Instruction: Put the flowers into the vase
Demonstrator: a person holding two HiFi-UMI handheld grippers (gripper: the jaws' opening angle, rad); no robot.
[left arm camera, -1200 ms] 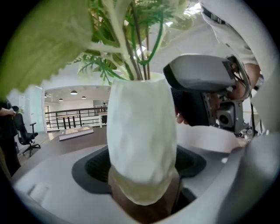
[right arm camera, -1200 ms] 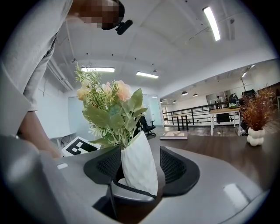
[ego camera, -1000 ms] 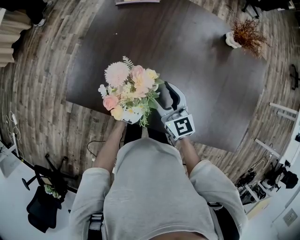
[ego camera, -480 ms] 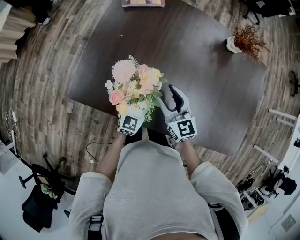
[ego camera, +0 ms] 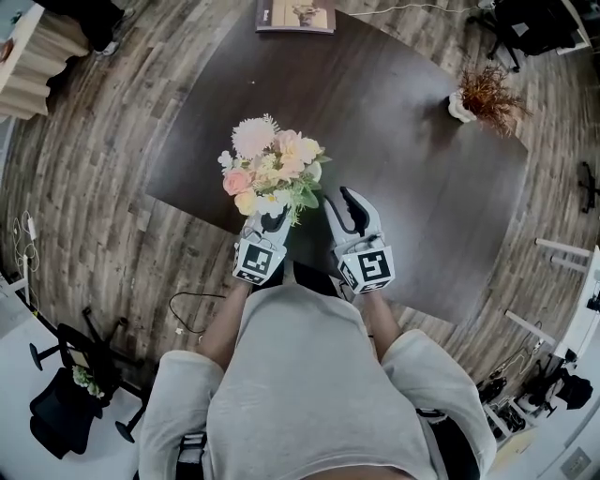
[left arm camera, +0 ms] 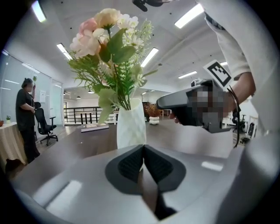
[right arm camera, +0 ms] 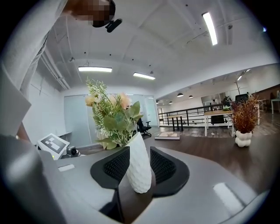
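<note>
Head view: a dark brown rectangular worktop (ego camera: pixel 422 187). On it, near the 6 o'clock edge, is a bunch of pink, peach and cream flowers (ego camera: pixel 272 173) with green leaves. From above they cover the white dimpled ceramic vase (left arm camera: pixel 130 124) that carries them. That spot is judged to be chosen so both hands reach it without stretching. The grey left gripper (ego camera: pixel 270 225), with a marker cube, sits at 6 o'clock of the flowers, its tip under the leaves. The right gripper (ego camera: pixel 345 204) sits at their 4 o'clock, apart from them. Both forearms run straight out from the torso toward 12 o'clock, with the grippers roughly parallel and tipped slightly down. A dried russet plant in a small white pot (ego camera: pixel 483 89) stands at the 2 o'clock corner, and a flat book (ego camera: pixel 295 16) lies at the 12 o'clock edge. Left gripper view: the jaws are fully together with nothing between them. The vase stands upright beyond them at 12 o'clock with the stems seated in its mouth, so the task reads as done. The right gripper shows at 3 o'clock, near the vase but not touching it. Right gripper view: the jaws are partway apart and closing. The vase is framed in the gap and the pads do not press on it. Whether it stands between the pads or just beyond them cannot be told.
</note>
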